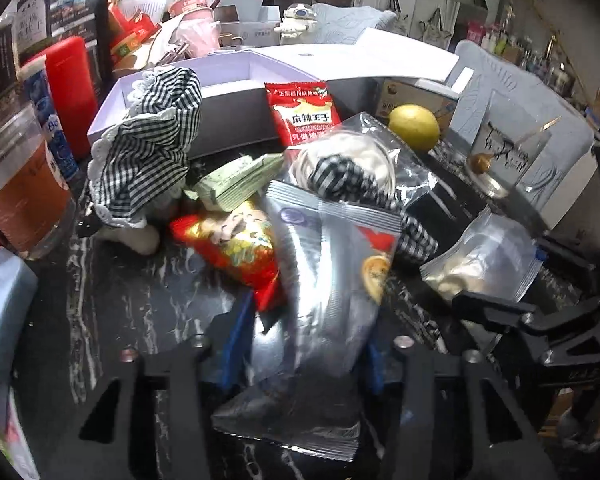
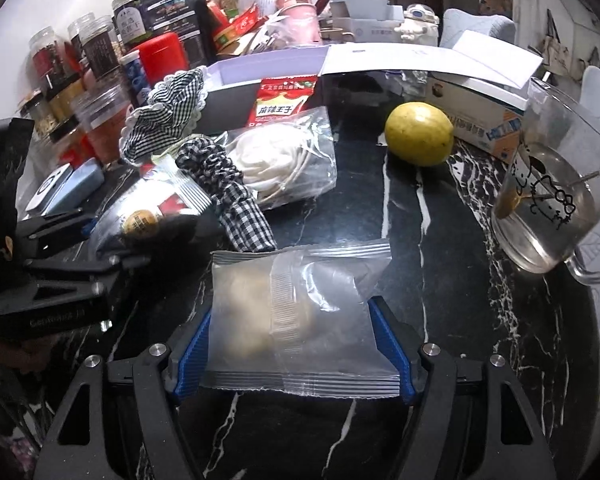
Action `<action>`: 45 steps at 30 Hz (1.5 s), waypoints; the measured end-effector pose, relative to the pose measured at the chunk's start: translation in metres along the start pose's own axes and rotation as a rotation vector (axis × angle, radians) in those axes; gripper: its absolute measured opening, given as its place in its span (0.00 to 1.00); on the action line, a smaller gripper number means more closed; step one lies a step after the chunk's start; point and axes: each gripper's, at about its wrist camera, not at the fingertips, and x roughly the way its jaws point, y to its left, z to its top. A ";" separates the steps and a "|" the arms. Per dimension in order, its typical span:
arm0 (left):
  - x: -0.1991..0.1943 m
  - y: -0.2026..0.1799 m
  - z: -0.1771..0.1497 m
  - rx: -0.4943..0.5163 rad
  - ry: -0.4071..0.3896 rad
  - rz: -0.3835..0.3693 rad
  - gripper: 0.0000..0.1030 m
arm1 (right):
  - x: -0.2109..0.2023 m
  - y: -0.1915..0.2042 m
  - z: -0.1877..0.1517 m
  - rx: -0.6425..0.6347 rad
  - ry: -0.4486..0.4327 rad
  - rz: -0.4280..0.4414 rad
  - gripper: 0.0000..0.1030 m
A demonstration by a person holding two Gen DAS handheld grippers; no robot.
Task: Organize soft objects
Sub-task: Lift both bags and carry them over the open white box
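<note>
Silver foil, crinkled, with a red patch and a round orange print, makes up the snack packet (image 1: 332,280) clamped in the left gripper (image 1: 304,344); its blue pads pinch the packet's lower half. The packet stands tilted, long axis running away from the gripper towards the pile in the middle of the black marbled worktop (image 1: 140,300). Behind it lie a red-and-gold packet (image 1: 236,248), a checked fabric piece (image 1: 148,160) and a red chilli snack packet (image 1: 300,114) leaning against a white box (image 1: 228,92). Further right, the right gripper (image 2: 292,344) grasps a frosted clear pouch (image 2: 300,312) with a pale lump inside, lying flat near the worktop's front edge, long axis pointing away from the gripper. A yellow lemon (image 2: 419,134) sits beyond.
</note>
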 end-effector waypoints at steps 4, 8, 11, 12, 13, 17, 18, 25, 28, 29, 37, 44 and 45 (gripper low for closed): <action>-0.001 0.005 0.001 -0.033 -0.009 -0.045 0.38 | 0.001 0.001 -0.001 -0.001 -0.027 -0.002 0.72; -0.004 0.001 -0.001 -0.025 -0.014 -0.055 0.36 | 0.000 0.001 -0.001 0.002 -0.033 -0.005 0.72; -0.011 0.001 -0.002 -0.032 -0.032 -0.069 0.31 | -0.001 0.001 -0.003 0.002 -0.043 -0.003 0.71; -0.014 0.001 -0.003 -0.032 -0.042 -0.066 0.30 | -0.002 0.001 -0.005 0.000 -0.047 0.001 0.71; -0.017 0.001 -0.003 -0.031 -0.054 -0.060 0.28 | -0.002 0.000 -0.006 0.001 -0.050 0.003 0.71; -0.028 0.004 -0.002 -0.051 -0.102 -0.060 0.26 | -0.005 0.001 -0.008 0.008 -0.052 0.025 0.70; -0.032 0.005 -0.001 -0.057 -0.121 -0.055 0.26 | -0.006 0.001 -0.008 0.014 -0.052 0.034 0.70; -0.060 0.009 0.009 -0.039 -0.206 -0.034 0.26 | -0.020 0.010 -0.003 -0.004 -0.089 0.054 0.68; -0.072 0.011 0.015 -0.032 -0.243 -0.030 0.26 | -0.030 0.014 0.006 -0.022 -0.122 0.058 0.68; -0.077 0.012 0.019 -0.028 -0.258 -0.030 0.26 | -0.033 0.015 0.009 -0.027 -0.131 0.062 0.68; -0.109 0.013 0.043 0.009 -0.366 -0.007 0.26 | -0.061 0.021 0.053 -0.061 -0.215 0.059 0.68; -0.132 0.013 0.067 0.044 -0.437 0.035 0.26 | -0.078 0.028 0.097 -0.113 -0.272 0.085 0.68; -0.136 0.014 0.071 0.046 -0.452 0.039 0.26 | -0.080 0.029 0.103 -0.117 -0.280 0.095 0.68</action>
